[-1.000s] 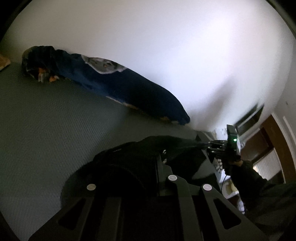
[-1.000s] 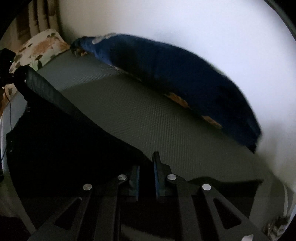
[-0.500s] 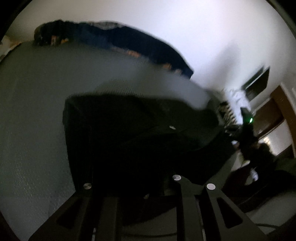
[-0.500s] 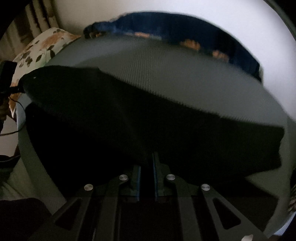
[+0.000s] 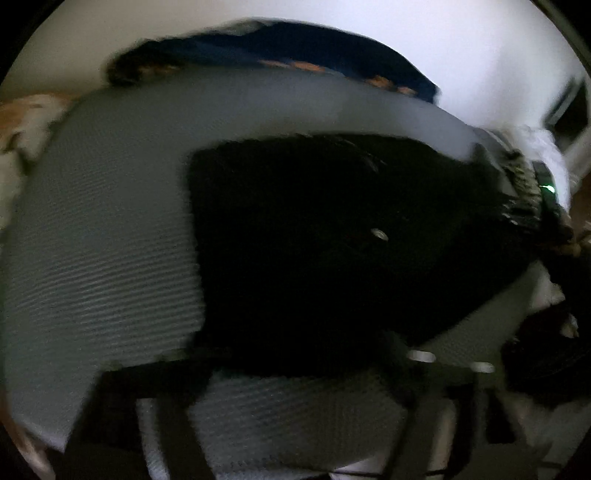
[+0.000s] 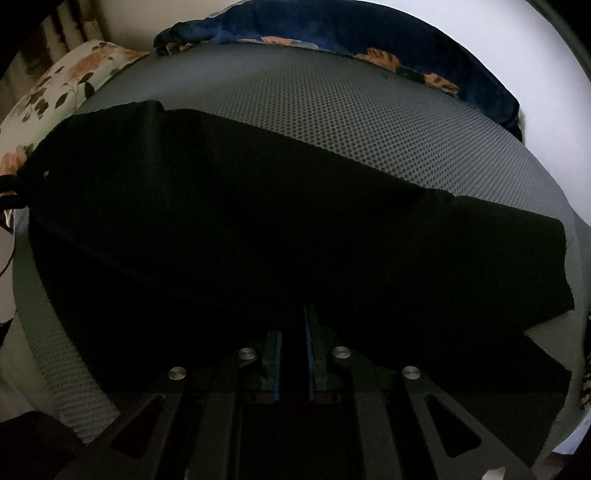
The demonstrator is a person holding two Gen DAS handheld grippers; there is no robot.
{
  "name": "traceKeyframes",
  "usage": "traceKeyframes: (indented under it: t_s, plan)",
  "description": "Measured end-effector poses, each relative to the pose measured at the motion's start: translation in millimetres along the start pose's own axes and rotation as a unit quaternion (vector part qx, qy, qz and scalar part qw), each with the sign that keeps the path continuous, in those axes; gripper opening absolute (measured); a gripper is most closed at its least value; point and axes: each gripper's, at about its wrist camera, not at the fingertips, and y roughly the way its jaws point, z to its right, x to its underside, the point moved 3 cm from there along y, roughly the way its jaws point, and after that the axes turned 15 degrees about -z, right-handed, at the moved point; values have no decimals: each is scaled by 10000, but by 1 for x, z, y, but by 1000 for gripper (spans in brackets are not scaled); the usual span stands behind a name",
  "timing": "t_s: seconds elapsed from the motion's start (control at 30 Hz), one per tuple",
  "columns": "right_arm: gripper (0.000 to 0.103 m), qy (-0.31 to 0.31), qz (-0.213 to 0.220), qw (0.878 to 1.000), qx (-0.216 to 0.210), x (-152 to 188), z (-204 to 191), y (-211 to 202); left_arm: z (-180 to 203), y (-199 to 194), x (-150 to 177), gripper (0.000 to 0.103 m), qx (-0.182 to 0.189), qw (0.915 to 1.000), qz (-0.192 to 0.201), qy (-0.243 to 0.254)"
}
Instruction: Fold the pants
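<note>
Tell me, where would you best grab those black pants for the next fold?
Probably the black pants at the free end edge on the picture's right, coming in from that side: it lies flat and bare on the grey mat, easy to pinch.

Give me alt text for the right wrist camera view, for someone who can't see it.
Black pants lie spread across a grey honeycomb mat, with the right gripper shut on their near edge. A dark blue floral blanket is bunched along the mat's far side against a white wall, and a floral pillow sits at upper left.
</note>
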Motion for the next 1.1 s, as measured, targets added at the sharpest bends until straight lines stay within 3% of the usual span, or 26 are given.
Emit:
traceKeyframes:
  t_s: [0.1, 0.17, 0.33, 0.43, 0.47, 0.57, 0.7, 0.83, 0.9, 0.97, 1.1]
  plan:
    - [10, 13, 80, 10000, 1, 1, 0, 0, -16, -22, 14, 78, 211, 9978, 261, -567]
    - [10, 36, 120, 9999, -14, 1, 1, 0, -23, -33, 22, 78, 461, 9921, 450, -1073]
    - [10, 34, 185, 9998, -44, 2, 2, 0, -25, -37, 35, 75, 1693, 9560, 749, -2276]
    - [10, 24, 215, 9998, -53, 2, 2, 0, -19, -18, 31, 68, 2360, 9277, 621, -2825]
    - [10, 34, 228, 9997, -66, 2, 3, -1, -18, -11, 29, 66, 2501, 9219, 554, -2908]
    - [10, 63, 259, 9996, -95, 3, 3, -1, -18, 11, 20, 55, 2568, 9109, 320, -3215]
    - [10, 88, 300, 9994, -116, 4, 4, -2, -19, 27, 13, 54, 2565, 9017, 237, -3472]
    - [10, 147, 307, 9993, -151, 4, 4, -3, -23, 30, 1, 23, 2459, 9044, 294, -3474]
    - [9, 200, 305, 9993, -119, 4, 4, -5, -23, 24, -7, 20, 2414, 9109, 336, -3329]
    - [9, 153, 348, 9993, -24, 6, 1, -11, -23, 11, -16, 19, 2245, 9254, 411, -3025]
    - [9, 156, 540, 9984, 20, 18, -8, -36, -27, -2, -21, 19, 2000, 9459, 369, -2527]
